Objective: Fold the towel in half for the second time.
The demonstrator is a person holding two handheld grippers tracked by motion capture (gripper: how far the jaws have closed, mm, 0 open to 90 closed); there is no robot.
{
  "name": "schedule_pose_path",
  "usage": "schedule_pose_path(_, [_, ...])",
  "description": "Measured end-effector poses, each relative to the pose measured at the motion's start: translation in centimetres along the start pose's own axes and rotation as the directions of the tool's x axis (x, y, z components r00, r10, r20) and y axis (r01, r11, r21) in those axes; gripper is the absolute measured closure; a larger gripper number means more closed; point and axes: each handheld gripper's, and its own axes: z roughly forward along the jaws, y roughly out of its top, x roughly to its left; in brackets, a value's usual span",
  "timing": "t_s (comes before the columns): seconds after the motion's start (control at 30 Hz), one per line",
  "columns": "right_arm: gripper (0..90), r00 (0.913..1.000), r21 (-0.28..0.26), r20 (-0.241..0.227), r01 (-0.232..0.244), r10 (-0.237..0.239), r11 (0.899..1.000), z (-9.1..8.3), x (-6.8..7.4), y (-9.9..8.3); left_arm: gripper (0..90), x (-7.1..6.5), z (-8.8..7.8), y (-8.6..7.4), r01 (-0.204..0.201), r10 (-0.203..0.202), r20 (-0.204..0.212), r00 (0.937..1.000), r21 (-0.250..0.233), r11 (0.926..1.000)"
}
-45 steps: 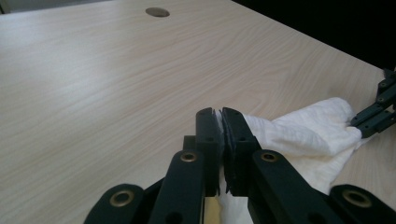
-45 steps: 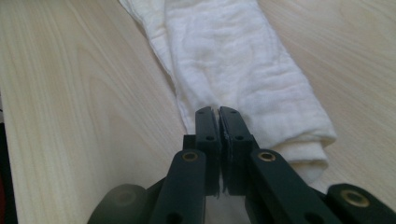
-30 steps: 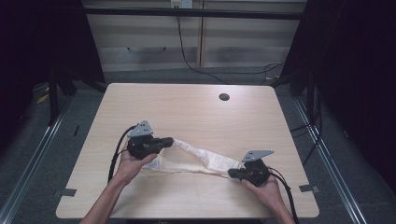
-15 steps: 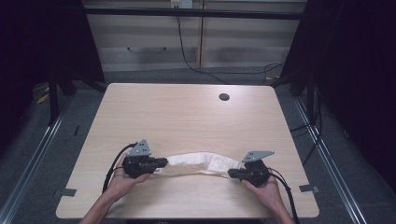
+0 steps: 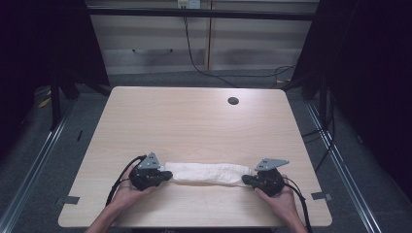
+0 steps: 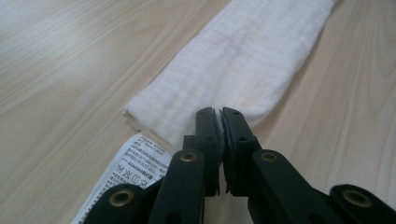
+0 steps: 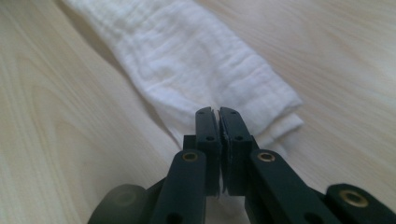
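Two claws pinch one folded cloth (image 5: 206,173), long axis 9-to-3 on the surface (image 5: 194,121).
I read left claw (image 5: 167,174) clamped on the 9 end, right claw (image 5: 245,179) on the 3 end.

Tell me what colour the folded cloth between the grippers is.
White, with a fine woven grid texture: the folded cloth shows best in the left gripper view.

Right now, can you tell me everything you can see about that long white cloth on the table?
The long white woven cloth is folded into a narrow, layered strip with a crinkly, grid-like weave. It lies flat and stretched across the near part of the light wooden table. A printed white care label sticks out at its left end. The left black gripper is shut on one end and the right black gripper is shut on the other, each held in a hand.
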Motion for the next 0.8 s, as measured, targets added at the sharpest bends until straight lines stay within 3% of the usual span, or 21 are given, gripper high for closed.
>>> schedule_pose_path(0.1, [87.5, 0.9998, -0.014, 0.017, 0.010, -0.010, 1.000, -0.8, 0.2, -0.1, 85.9, 0.2, 0.0, -0.1, 0.013, -0.013, 0.006, 0.9999, -0.007, 0.9999])
schedule_pose_path(0.2, [87.5, 0.9995, 0.008, 0.019, 0.026, -0.026, 1.000, -0.7, 0.6, -0.5, 85.9, 0.3, 0.0, -0.2, 0.018, -0.018, 0.004, 0.9998, -0.012, 0.9998])
schedule_pose_path(0.27, [87.5, 0.9999, -0.005, 0.007, 0.015, -0.015, 1.000, -0.6, 0.6, -1.0, 85.9, 0.2, 0.0, -0.3, 0.010, -0.010, -0.006, 0.9999, -0.010, 0.9999])
schedule_pose_path(0.43, [87.6, 0.9998, -0.002, 0.020, -0.009, 0.009, 1.000, -0.3, 0.1, -0.8, 86.0, 0.2, 0.0, -0.4, 0.009, -0.009, -0.009, 0.9999, -0.026, 0.9996])
schedule_pose_path(0.47, [87.6, 0.9995, -0.005, 0.031, 0.006, -0.005, 1.000, -0.1, -0.1, -0.6, 86.0, 0.4, 0.0, -0.4, 0.005, -0.005, -0.014, 0.9999, -0.022, 0.9997])
schedule_pose_path(0.57, [87.6, 0.9992, -0.013, 0.033, -0.024, 0.024, 1.000, 0.4, -0.9, -0.2, 86.0, 0.9, 0.1, -0.5, 0.033, -0.034, -0.010, 0.9994, -0.038, 0.9987])
schedule_pose_path(0.7, [87.4, 0.9980, -0.035, 0.042, -0.046, 0.047, 0.998, 1.2, -1.7, 0.4, 86.0, 1.1, 0.2, -0.5, 0.025, -0.028, -0.061, 0.9978, -0.048, 0.9985])
schedule_pose_path(0.8, [87.2, 0.9978, -0.040, 0.050, -0.043, 0.045, 0.998, 1.4, -1.8, 0.6, 85.9, 1.2, 0.2, -0.6, 0.053, -0.056, -0.055, 0.9969, -0.057, 0.9970])
